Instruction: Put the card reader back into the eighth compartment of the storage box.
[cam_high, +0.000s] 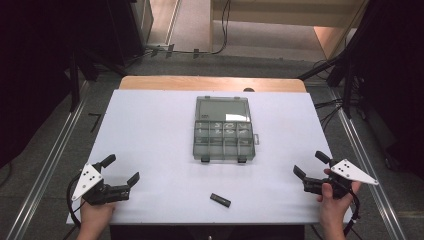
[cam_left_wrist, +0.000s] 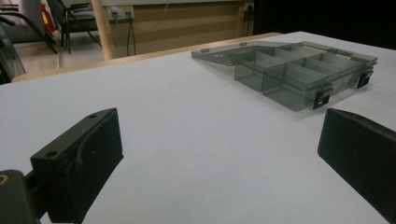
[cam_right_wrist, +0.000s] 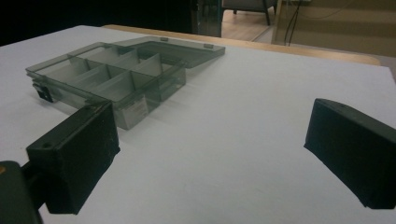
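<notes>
Organizer box (cam_high: 222, 129) lies open mid-table on the white table (cam_high: 150, 130), lid flat behind it. I hold my left gripper (cam_high: 121, 170) near the front left edge and my right gripper (cam_high: 311, 165) front right, both spread wide, empty. Small black bar (cam_high: 220, 200) lies near the front edge

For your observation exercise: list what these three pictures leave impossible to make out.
1. High view: what lies in the organizer box compartments is too small to tell.
2. High view: the small black object near the front edge is too small to identify.
3. Left gripper view: the right-hand jaw of the left gripper is cut off by the frame edge.
</notes>
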